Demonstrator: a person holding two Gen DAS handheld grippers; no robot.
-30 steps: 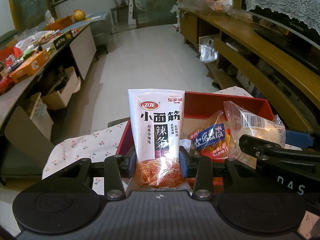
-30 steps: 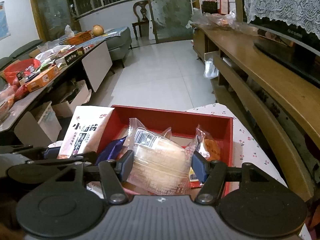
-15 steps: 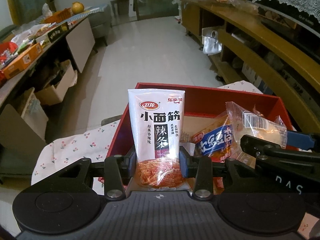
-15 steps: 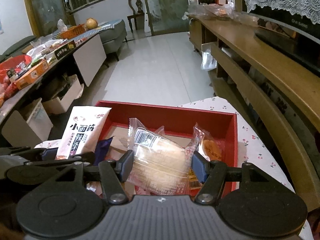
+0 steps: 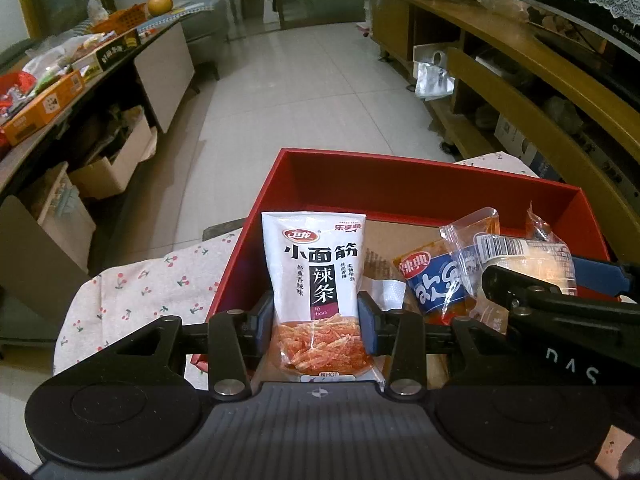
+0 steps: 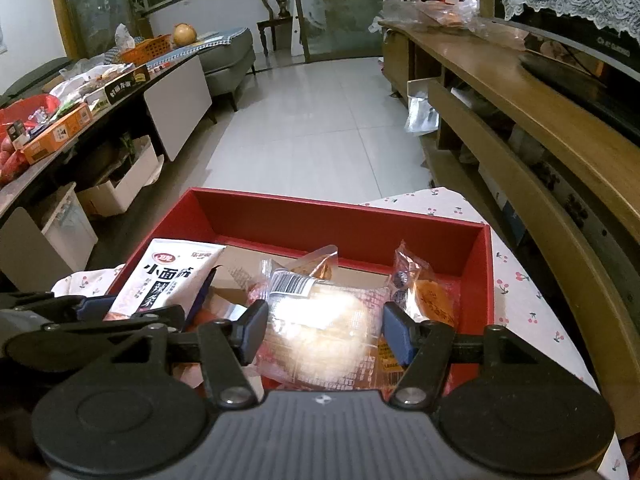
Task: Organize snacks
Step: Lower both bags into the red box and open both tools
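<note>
from the left wrist view, the left gripper (image 5: 316, 322) is clenched on the white spicy-strip packet (image 5: 316, 276), pinching its lower sides so it stands upright ahead of the pads, over the near-left part of the red box (image 5: 400, 178); its jaws have just been easing apart a little, though the pads still press the packet, which looks like the start of letting it down inside. to its right an orange-and-blue snack (image 5: 432, 280) sits in the box, with the other tool beyond it. the box rests on a cherry-print cloth (image 5: 132, 292), with pale floor tiles ahead and a cluttered side table far left. from the right wrist view, the right gripper (image 6: 320, 334) grasps a clear-wrapped bun (image 6: 320, 324) by both sides, held low over the box's middle, probably to set it beside the others. just right of it lies an orange-wrapped pastry (image 6: 430, 296), and the white packet (image 6: 164, 276) is to its left. a long wooden shelf unit (image 6: 540, 120) runs along the right.
</note>
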